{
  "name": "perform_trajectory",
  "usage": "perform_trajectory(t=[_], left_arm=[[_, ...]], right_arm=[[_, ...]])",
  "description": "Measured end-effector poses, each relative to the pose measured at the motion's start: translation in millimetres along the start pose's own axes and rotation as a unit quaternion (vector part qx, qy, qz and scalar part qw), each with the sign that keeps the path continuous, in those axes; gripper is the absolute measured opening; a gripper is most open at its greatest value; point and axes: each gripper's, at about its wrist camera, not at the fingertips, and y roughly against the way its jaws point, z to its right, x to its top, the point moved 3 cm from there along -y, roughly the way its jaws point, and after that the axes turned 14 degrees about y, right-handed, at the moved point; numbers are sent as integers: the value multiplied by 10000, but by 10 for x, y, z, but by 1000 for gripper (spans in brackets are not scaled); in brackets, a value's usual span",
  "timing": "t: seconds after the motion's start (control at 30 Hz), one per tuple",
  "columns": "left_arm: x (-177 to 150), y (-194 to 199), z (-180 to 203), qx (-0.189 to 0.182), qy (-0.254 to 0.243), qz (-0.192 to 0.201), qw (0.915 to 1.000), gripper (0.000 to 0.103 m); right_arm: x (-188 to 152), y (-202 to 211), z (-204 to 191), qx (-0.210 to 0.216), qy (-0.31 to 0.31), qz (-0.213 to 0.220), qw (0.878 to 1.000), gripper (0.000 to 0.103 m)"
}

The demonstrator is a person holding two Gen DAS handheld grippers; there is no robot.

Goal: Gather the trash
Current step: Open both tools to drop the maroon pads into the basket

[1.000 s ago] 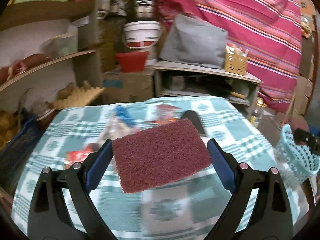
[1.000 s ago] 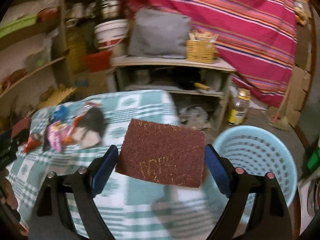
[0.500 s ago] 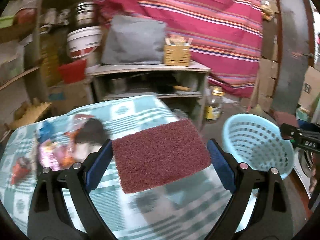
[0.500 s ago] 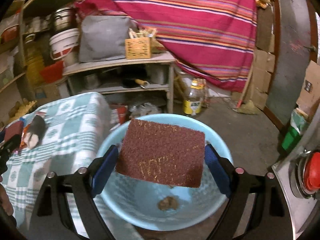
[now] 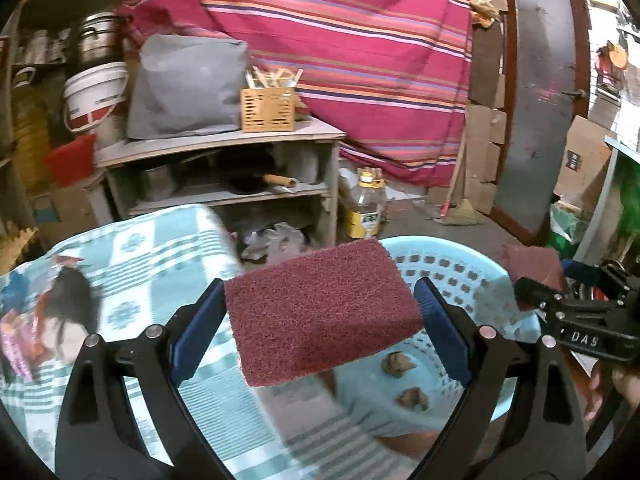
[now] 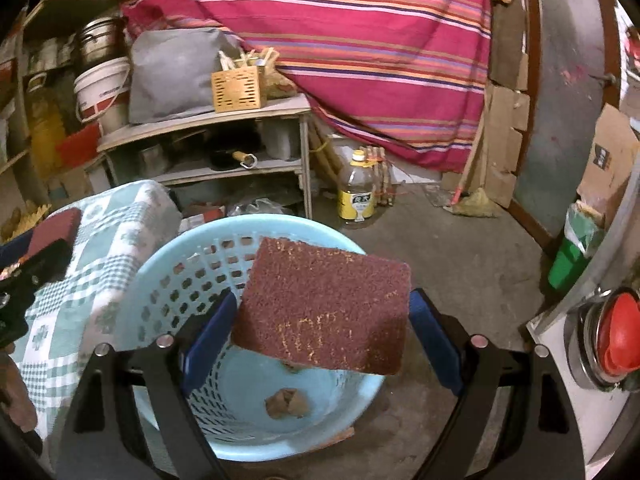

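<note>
left wrist: down over table edge | right wrist: close above basket (image 6: 132, 304) | shared: basket

the basket (image 6: 152, 272) stands on the floor just right of the tabletop (image 6: 116, 232). two crumpled scraps (image 5: 412, 398) lie in its bottom. wrappers (image 5: 24, 332) lie on the tabletop's left part. behind both, a shelf unit (image 5: 224, 148) carries a box (image 5: 268, 110), with a bottle (image 6: 357, 196) on the floor to its right.

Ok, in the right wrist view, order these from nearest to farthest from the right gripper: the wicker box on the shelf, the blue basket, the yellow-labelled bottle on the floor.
1. Blue basket, directly below the right gripper, beside the table.
2. Yellow-labelled bottle, on the floor beyond the basket, slightly right.
3. Wicker box, up on the shelf top, left of centre, farthest back.
</note>
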Motion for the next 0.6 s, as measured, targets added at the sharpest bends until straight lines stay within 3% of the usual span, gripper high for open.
perform_trajectory(t=[0.37,0.6], left_arm=[[-93,-340,390,-313,-73,-238,9992,92],[-92,-348,384,-366,-27,-265,9990,96]], right_arm=[[-106,-78,265,-41,-199,-77,9998,86],[-119,-113,270,-34,-215,-126,9997,86]])
